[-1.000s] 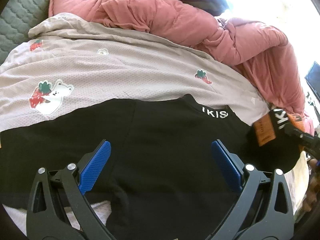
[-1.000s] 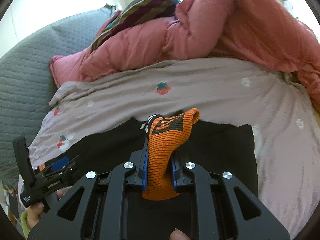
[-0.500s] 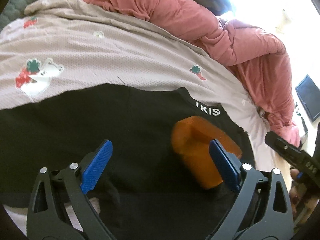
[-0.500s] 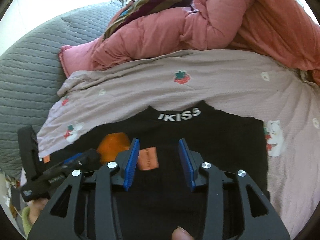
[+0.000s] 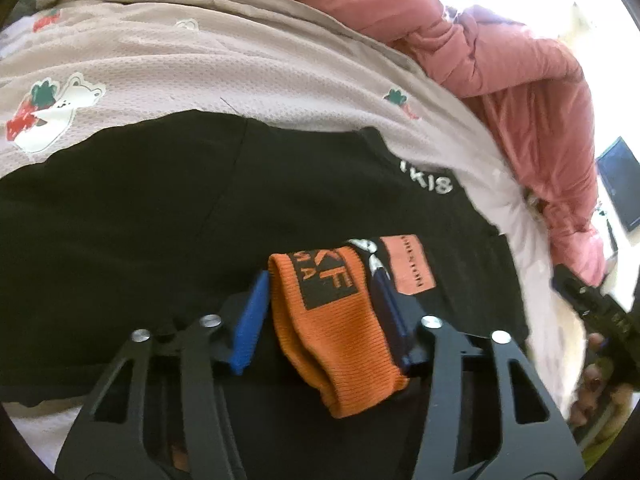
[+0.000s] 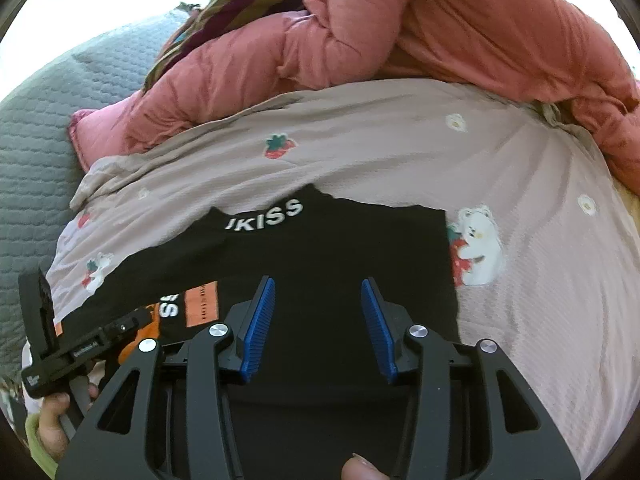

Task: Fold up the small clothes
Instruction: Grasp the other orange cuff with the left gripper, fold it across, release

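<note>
While the left gripper [image 5: 316, 312] leans down over the bed, its blue-padded jaws have just been closing and now clamp an orange knitted sock with black block lettering [image 5: 336, 328] between them, the sock's cuff poking out toward twelve o'clock and its body hanging back toward five o'clock past the pads. Under it lies a black cotton T-shirt with white lettering at the collar [image 5: 160, 216], spread flat on a pale pink bedsheet printed with strawberries and white bears [image 5: 208, 72]; an orange rectangular patch [image 5: 408, 266] sits on the shirt just at two o'clock from the sock. A bunched salmon-pink quilted duvet [image 6: 440, 28] is heaped along the far side of the sheet, toward twelve o'clock. The right gripper [image 6: 318, 324] hovers over the same shirt, its jaws having just been opening, now parted with only black cloth seen through the gap and nothing pinched. In the right wrist view, the left gripper and the sock show at eight o'clock, low by the shirt's edge.
</note>
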Action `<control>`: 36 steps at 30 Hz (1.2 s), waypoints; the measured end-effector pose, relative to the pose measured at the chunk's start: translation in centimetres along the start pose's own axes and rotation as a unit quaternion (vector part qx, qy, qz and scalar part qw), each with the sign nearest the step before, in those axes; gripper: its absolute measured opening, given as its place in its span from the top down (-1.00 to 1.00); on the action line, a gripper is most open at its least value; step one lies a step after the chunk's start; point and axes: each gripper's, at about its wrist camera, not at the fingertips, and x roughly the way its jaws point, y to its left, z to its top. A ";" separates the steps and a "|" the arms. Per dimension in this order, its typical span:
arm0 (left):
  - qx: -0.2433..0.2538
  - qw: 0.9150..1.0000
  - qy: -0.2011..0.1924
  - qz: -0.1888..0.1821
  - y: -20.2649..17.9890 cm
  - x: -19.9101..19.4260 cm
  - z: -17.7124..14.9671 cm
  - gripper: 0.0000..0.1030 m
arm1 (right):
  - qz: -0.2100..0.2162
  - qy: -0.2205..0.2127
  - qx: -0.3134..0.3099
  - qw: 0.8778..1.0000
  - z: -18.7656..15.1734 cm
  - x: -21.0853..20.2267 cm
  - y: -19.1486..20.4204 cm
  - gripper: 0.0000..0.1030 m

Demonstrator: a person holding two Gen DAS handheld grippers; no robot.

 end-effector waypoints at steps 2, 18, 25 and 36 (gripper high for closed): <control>0.011 1.000 -0.004 0.012 -0.3 0.4 -0.3 0.63 | -0.001 0.001 0.005 1.000 0.0 0.0 -0.5 0.15; 0.083 0.993 -0.067 0.049 -0.8 -2.3 1.1 0.64 | -0.028 -0.001 0.026 0.999 -0.9 0.2 -4.1 0.15; 0.045 0.992 -0.103 0.054 1.5 -5.2 2.1 0.57 | -0.032 -0.003 -0.005 0.999 -1.3 0.5 -2.9 0.15; 0.114 0.992 -0.002 0.048 -2.1 -0.8 -0.7 0.46 | -0.012 0.036 -0.092 0.995 -3.0 2.7 1.5 0.10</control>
